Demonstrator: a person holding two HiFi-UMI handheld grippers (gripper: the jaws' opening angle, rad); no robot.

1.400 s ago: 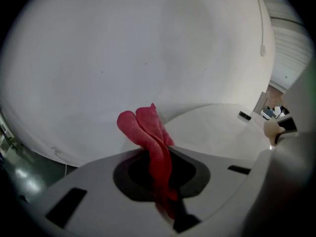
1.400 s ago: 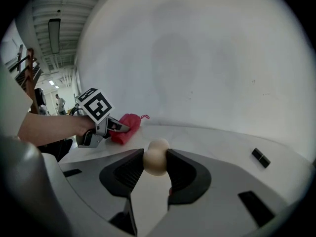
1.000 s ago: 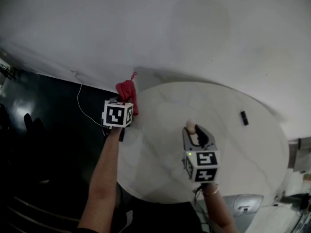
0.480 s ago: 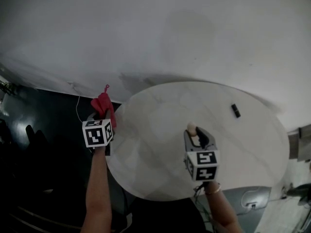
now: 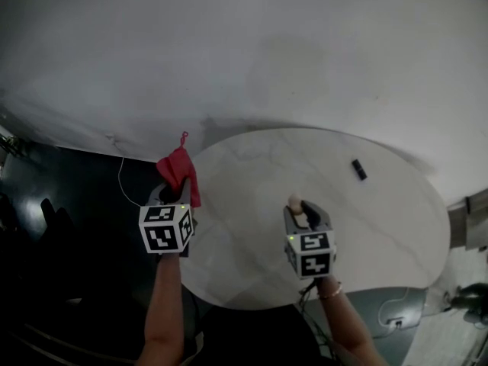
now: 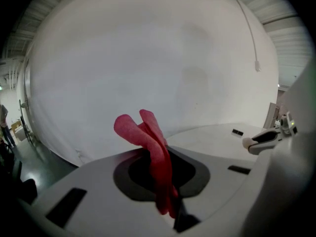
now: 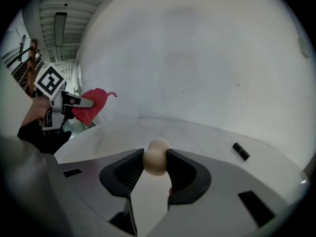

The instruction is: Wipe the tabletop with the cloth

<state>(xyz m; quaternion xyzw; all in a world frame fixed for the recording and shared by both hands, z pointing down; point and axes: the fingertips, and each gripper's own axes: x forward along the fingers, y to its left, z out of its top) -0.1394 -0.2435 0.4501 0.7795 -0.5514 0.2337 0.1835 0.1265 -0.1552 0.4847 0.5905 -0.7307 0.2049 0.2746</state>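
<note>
The person stands at a round white table (image 5: 381, 227) with a pale marbled top, set against a plain white wall (image 5: 252, 44). A gripper is in each hand.

The left gripper (image 5: 177, 195) is out by the table's left rim, tilted downward, its marker cube (image 5: 165, 229) facing up. Its fingers (image 6: 195, 174) are pinched tight on a red cloth (image 5: 179, 170). From the left gripper view the fabric is squeezed into a narrow fold between the pads, and the loose end stands up in two rounded lobes past the tips. The cloth is held in the air just off the table's edge, over the dark floor (image 5: 69, 227). As far as I can see, it does not touch the tabletop. A thin red loop sticks up from its top corner.

The right gripper (image 5: 303, 208) is over the near middle of the table, also pointing down and forward. Its fingers (image 7: 185, 174) stand partly apart and are clamped on a cream egg-shaped ball (image 7: 156, 159), one pad on each side, and the ball's top peeks above them.

A small black block (image 5: 358, 169) lies on the far right part of the table, well apart from both grippers. A thin white cable (image 5: 122, 183) trails down across the dark floor to the left of the table.
</note>
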